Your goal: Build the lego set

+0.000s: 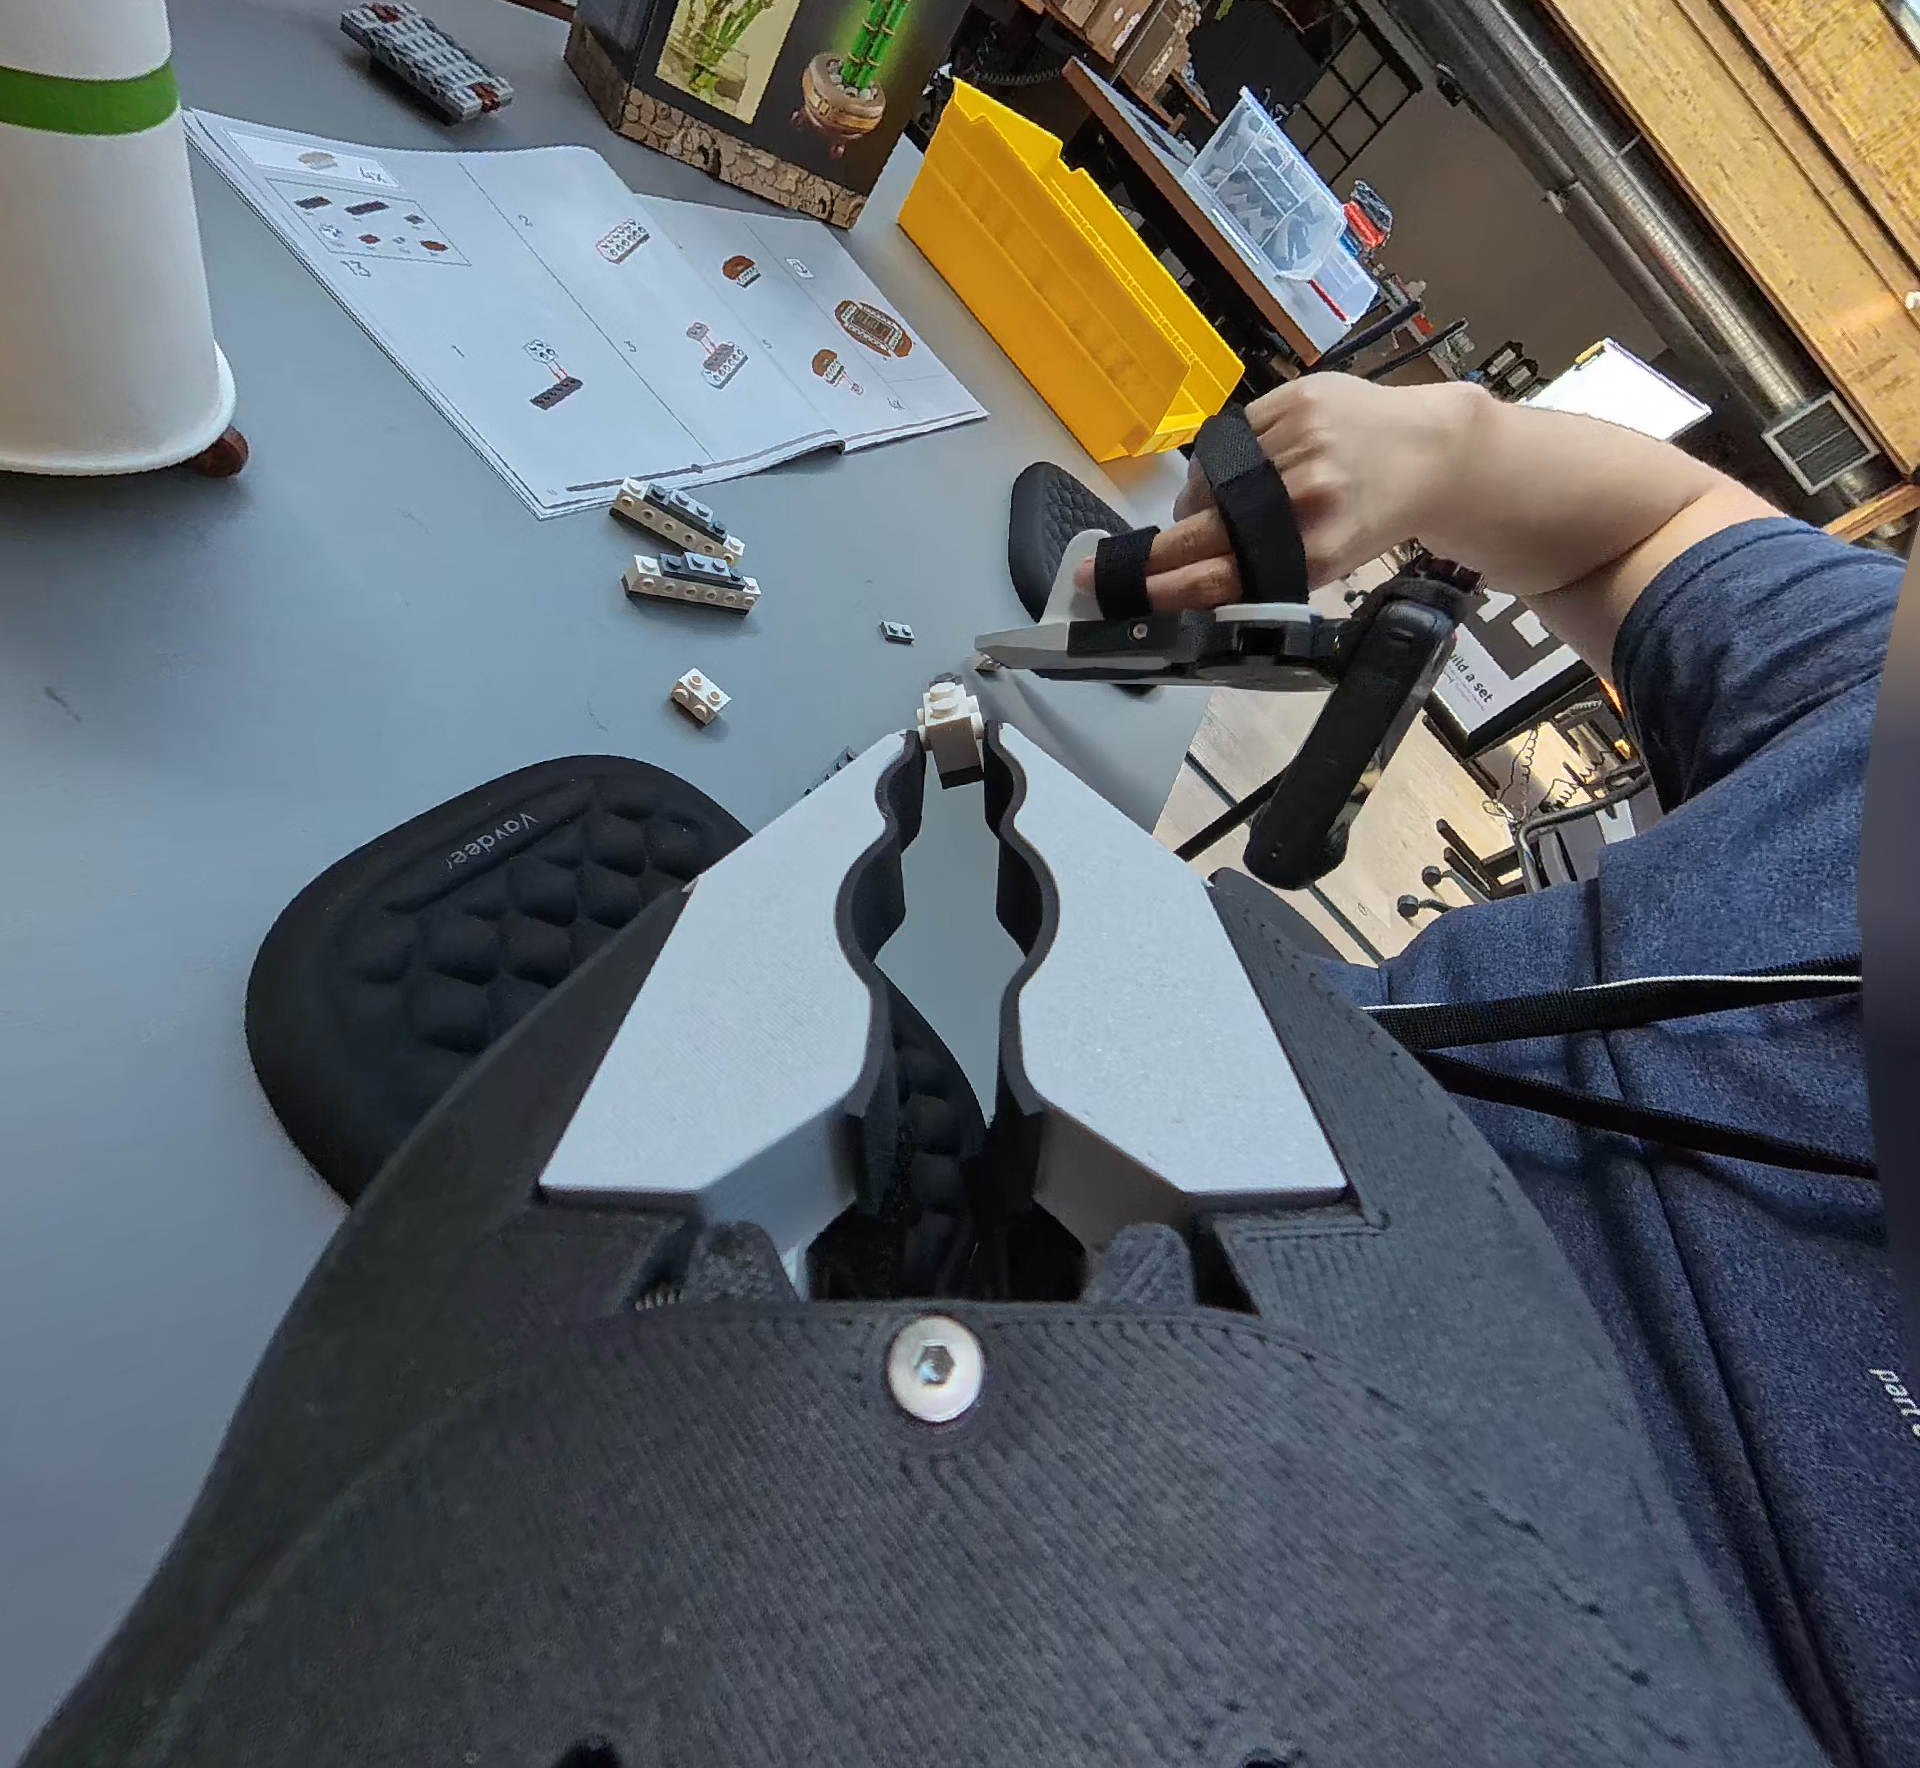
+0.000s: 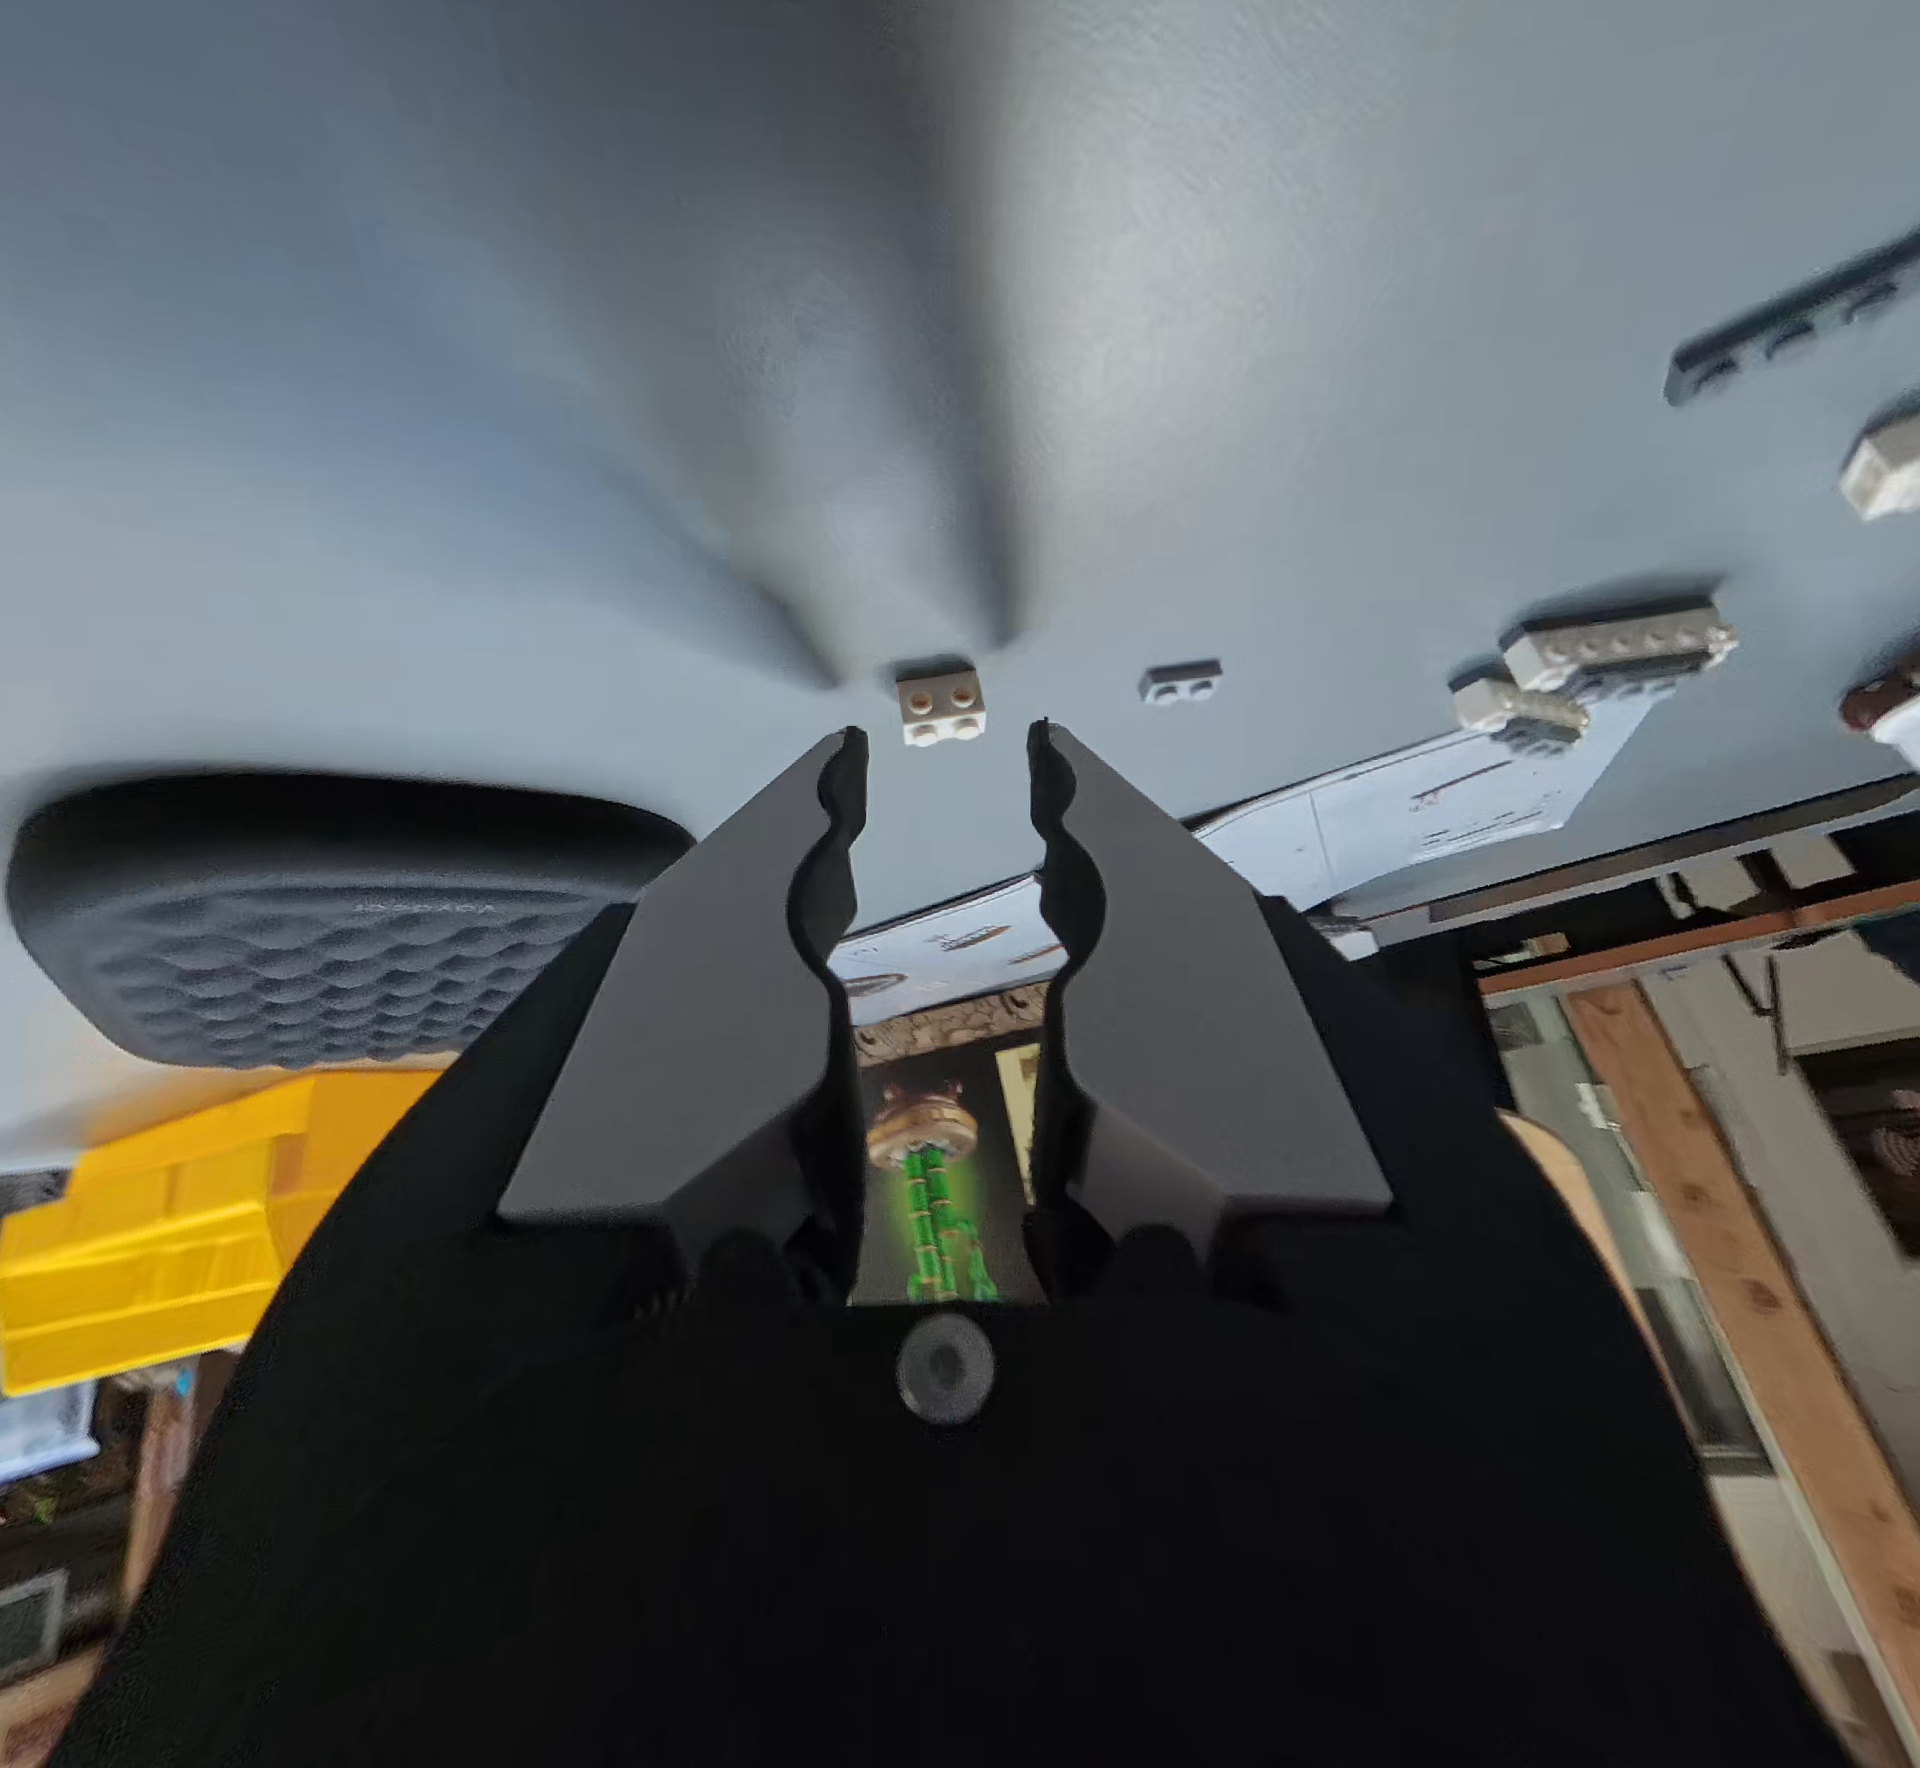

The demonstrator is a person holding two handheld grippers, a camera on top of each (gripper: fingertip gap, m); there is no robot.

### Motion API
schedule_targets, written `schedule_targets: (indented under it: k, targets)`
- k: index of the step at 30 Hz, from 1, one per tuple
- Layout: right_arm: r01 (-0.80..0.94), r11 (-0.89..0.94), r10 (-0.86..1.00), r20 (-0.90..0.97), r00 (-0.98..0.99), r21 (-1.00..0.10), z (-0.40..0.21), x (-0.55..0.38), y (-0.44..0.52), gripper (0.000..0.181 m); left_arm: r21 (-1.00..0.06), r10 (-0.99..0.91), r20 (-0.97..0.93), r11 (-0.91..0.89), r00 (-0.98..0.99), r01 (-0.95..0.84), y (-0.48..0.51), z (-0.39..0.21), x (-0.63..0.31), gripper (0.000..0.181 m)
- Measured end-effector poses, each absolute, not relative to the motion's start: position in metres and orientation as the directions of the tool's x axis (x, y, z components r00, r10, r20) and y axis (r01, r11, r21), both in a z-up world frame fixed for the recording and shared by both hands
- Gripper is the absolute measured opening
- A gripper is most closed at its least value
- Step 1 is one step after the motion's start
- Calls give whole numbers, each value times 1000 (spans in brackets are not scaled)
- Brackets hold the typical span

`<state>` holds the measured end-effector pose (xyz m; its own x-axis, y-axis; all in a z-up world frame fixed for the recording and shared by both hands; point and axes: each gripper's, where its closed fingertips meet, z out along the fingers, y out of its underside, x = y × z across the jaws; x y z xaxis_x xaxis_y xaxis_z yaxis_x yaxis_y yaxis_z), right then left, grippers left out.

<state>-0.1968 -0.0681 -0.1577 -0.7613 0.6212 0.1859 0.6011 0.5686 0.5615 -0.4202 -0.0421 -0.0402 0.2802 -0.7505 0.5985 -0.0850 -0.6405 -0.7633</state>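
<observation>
My left gripper (image 1: 958, 744) is shut on a small white brick with side studs (image 1: 951, 729) and holds it above the grey table. My right gripper (image 2: 945, 733) is open and empty, its view turned upside down, with its tips just short of a small white two-stud brick (image 2: 941, 712) on the table. That brick also shows in the left wrist view (image 1: 699, 695). The right gripper shows in the left wrist view (image 1: 992, 650), held by a hand just beyond my left gripper's tips. A small grey plate (image 1: 897, 631) (image 2: 1179, 682) lies nearby.
Two tan-and-grey sub-assemblies (image 1: 689, 552) lie by the open instruction booklet (image 1: 582, 305). A grey assembly (image 1: 426, 61), the set's box (image 1: 769, 4), a yellow bin (image 1: 1060, 284), a white cone-shaped object (image 1: 94, 160) and two black wrist pads (image 1: 478, 918) stand on the table. My right fingertips sit around 25 centimeters from my left ones. From my left tips it is roughly 20 centimeters to the white cone-shaped object (image 1: 94, 160); from my right, 30 centimeters.
</observation>
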Motion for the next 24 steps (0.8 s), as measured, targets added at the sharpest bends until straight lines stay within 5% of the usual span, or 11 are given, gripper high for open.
schedule_targets:
  k: [2, 5, 8, 9, 11, 13, 16, 18, 24]
  targets:
    - [765, 488, 739, 267, -618, 420, -148, -195, -67, 31, -761, -747, 604, -644, 279, -77, -41, -40, -422, 9]
    - [972, 234, 921, 315, -230, 26, -130, -194, -65, 29, -757, -740, 613, -651, 276, -66, -40, -40, -425, 9]
    - [868, -169, 968, 86, 235, -467, -113, -203, -65, 20, -753, -737, 620, -655, 271, -57, -39, -39, -425, 9]
    - [766, -318, 935, -51, 351, -558, -111, -204, -65, 17, -753, -737, 622, -656, 266, -56, -39, -38, -424, 9]
    - [579, -534, 834, -273, 479, -617, -115, -202, -64, 15, -751, -737, 624, -657, 258, -60, -40, -38, -422, 9]
    - [487, -565, 810, -336, 480, -667, -118, -207, -71, 9, -751, -739, 623, -657, 256, -69, -42, -40, -419, 9]
    - [587, -304, 862, 46, 505, -751, -123, -208, -72, 14, -751, -742, 620, -655, 253, -81, -44, -41, -416, 9]
    - [693, -164, 798, 319, 511, -702, -127, -199, -64, 13, -751, -743, 621, -655, 251, -82, -44, -41, -415, 9]
    - [581, -320, 799, 116, 590, -748, -144, -202, -63, 24, -740, -739, 634, -665, 230, -99, -47, -45, -407, 9]
